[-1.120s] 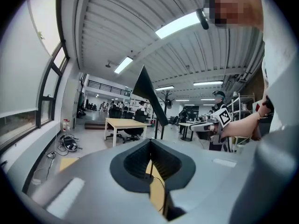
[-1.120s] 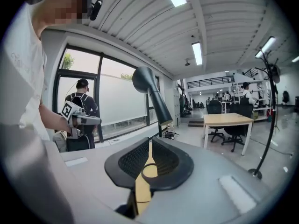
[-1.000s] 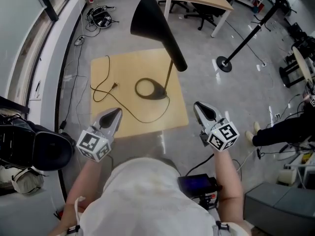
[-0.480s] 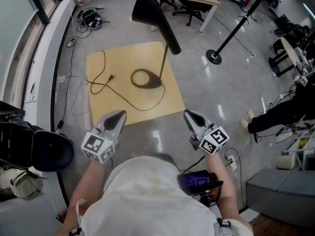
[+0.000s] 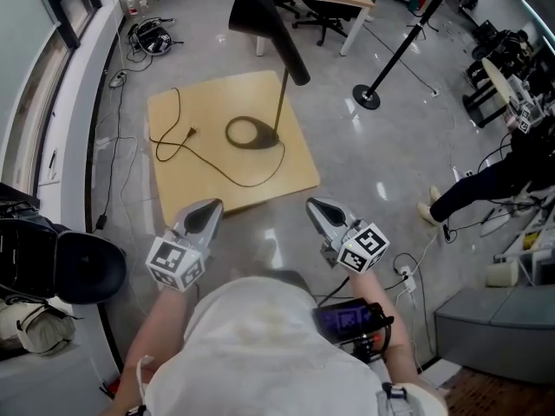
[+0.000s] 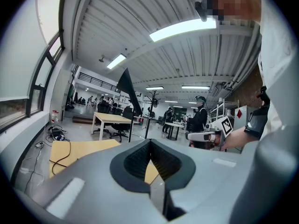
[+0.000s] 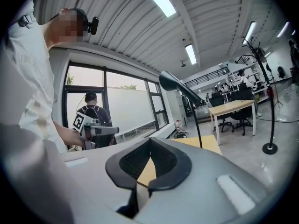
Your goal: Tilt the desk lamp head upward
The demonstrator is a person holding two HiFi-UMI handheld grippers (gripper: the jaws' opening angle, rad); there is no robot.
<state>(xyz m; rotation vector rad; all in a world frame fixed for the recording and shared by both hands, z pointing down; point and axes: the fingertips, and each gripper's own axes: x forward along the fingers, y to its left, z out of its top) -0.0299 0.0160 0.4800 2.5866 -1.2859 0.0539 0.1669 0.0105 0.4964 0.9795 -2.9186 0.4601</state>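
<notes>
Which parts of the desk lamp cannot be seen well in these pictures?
- Head view: the rim of the lamp shade is cut off by the top edge, and the shade hides its joint with the stem.
- Both gripper views: that joint is too small.
- Head view: the plug is too small to tell its type.

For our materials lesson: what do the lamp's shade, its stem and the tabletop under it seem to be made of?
Lamp shade: matte black, no glare; probably painted metal.
Stem: thin brass-coloured rod, likely metal.
Tabletop: smooth, even pale tan; wood or wood-look laminate, grain too faint to tell.
</notes>
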